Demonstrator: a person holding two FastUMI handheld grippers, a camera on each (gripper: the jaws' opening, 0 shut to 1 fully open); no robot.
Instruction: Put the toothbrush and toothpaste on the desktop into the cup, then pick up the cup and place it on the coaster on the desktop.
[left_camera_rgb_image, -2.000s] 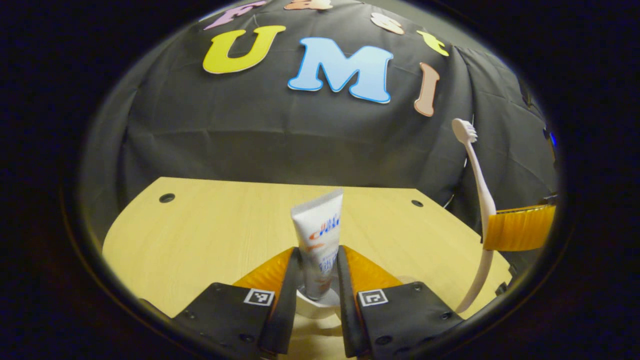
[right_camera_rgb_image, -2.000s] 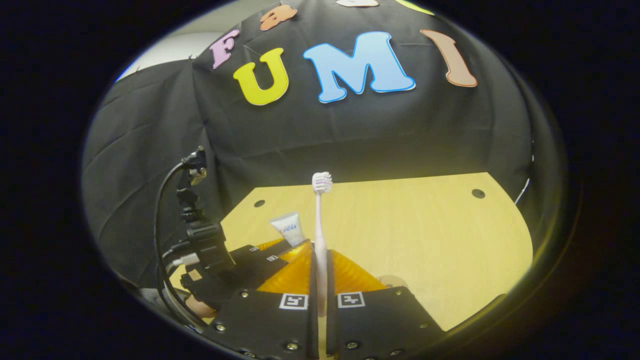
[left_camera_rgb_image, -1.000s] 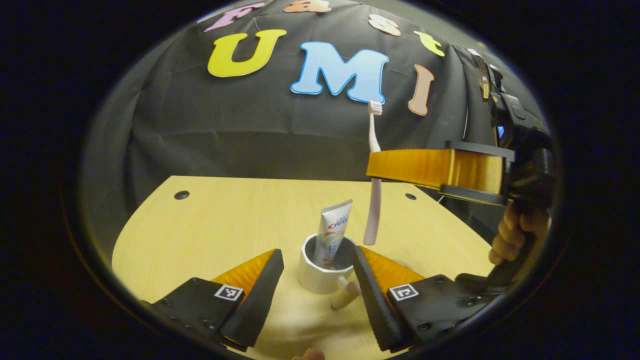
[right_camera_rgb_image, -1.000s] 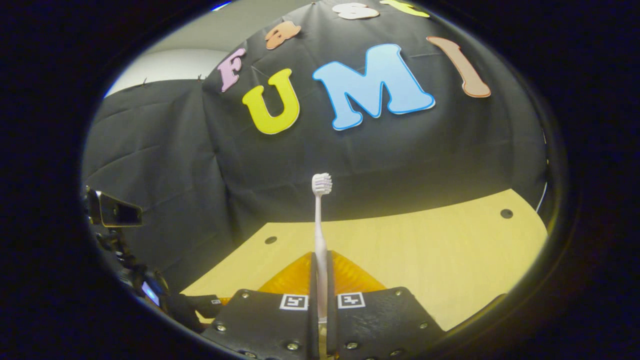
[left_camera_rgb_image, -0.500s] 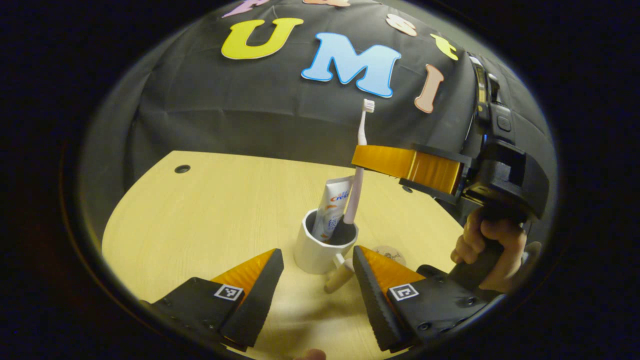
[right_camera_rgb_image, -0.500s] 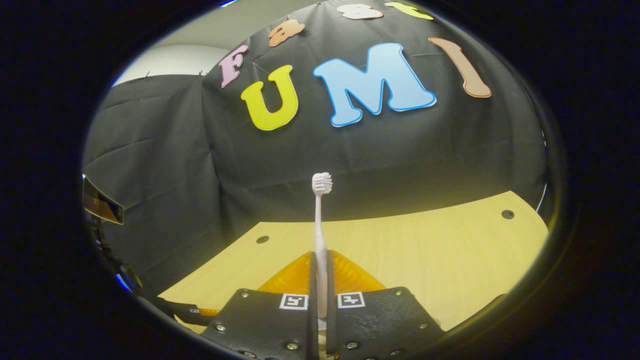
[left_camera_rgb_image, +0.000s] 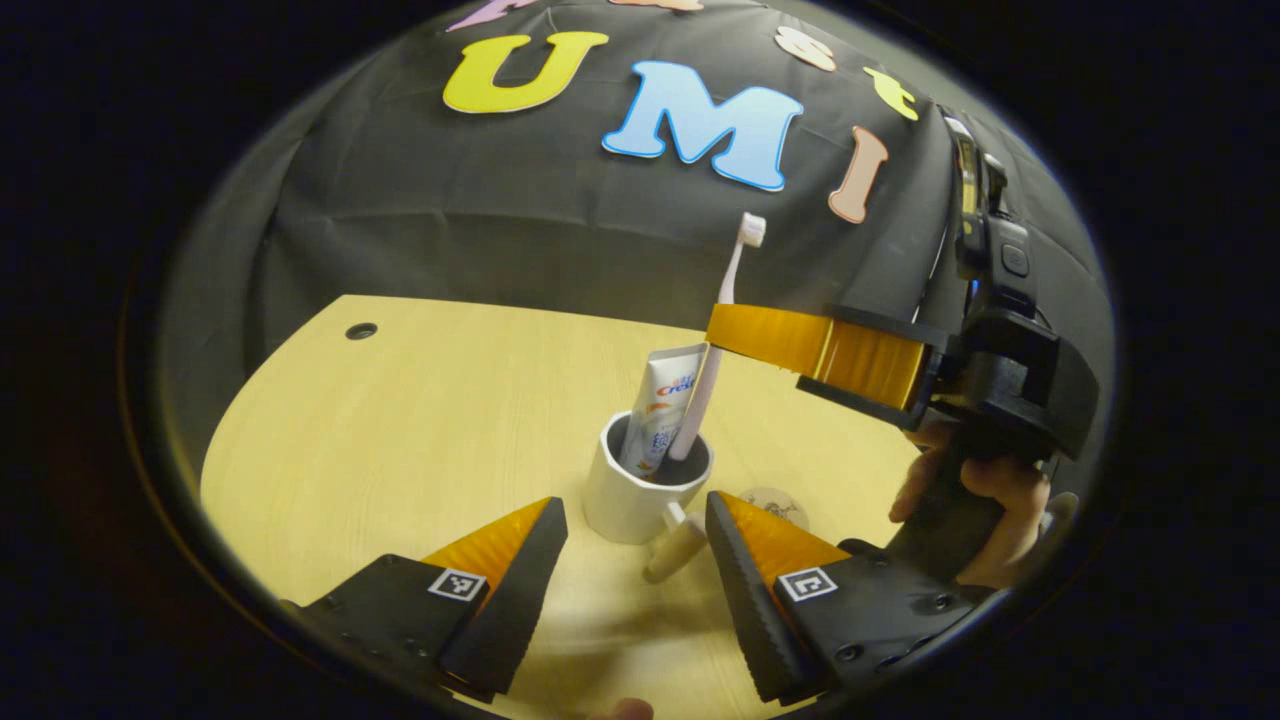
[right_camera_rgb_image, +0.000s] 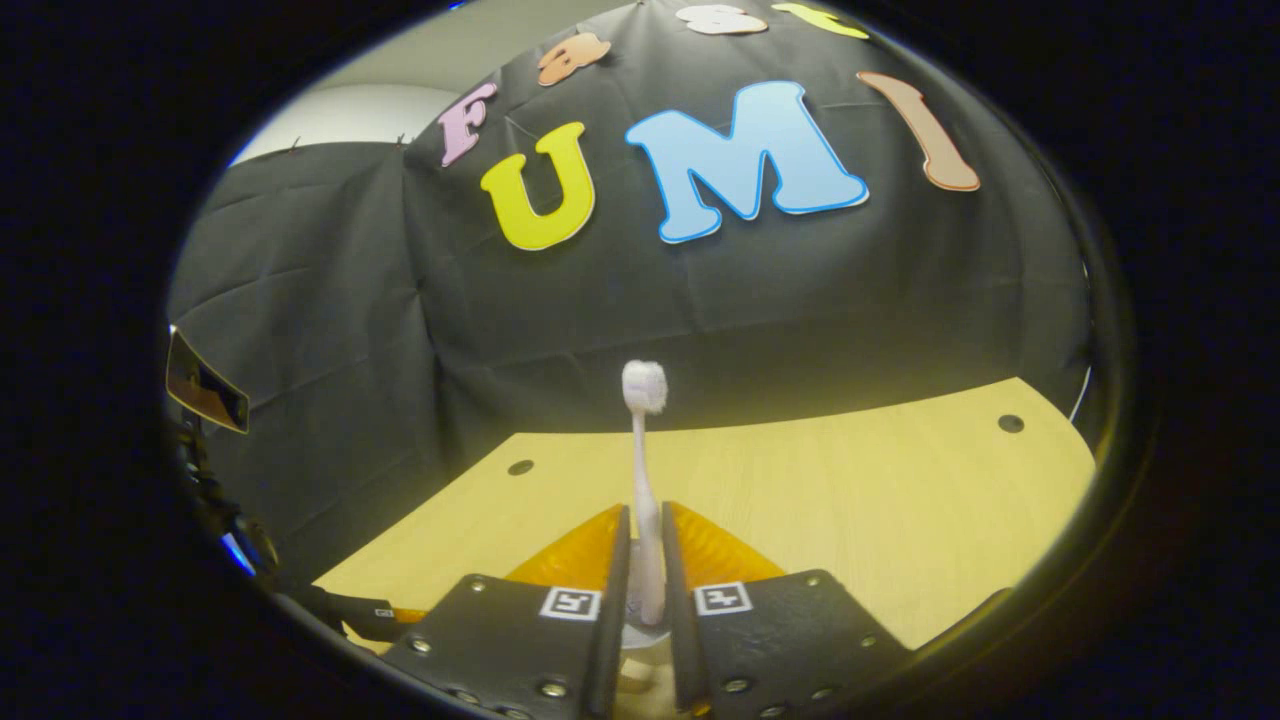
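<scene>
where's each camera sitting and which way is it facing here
Left gripper view: rides on the left hand-held gripper, low over the desk, facing the white cup holding the toothpaste and toothbrush; its own open fingers show at the bottom, and the right hand-held gripper and a hand to the right.
Right gripper view: rides on the right hand-held gripper, facing across the desk to the booth wall; its fingers flank the toothbrush, slightly parted.
Shared: toothbrush, desk, wall.

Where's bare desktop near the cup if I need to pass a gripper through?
Bare desktop runs from the cup out to the far hole and the cloth wall. Crowded side: the cup's handle, the coaster and the right gripper at the toothbrush.
</scene>
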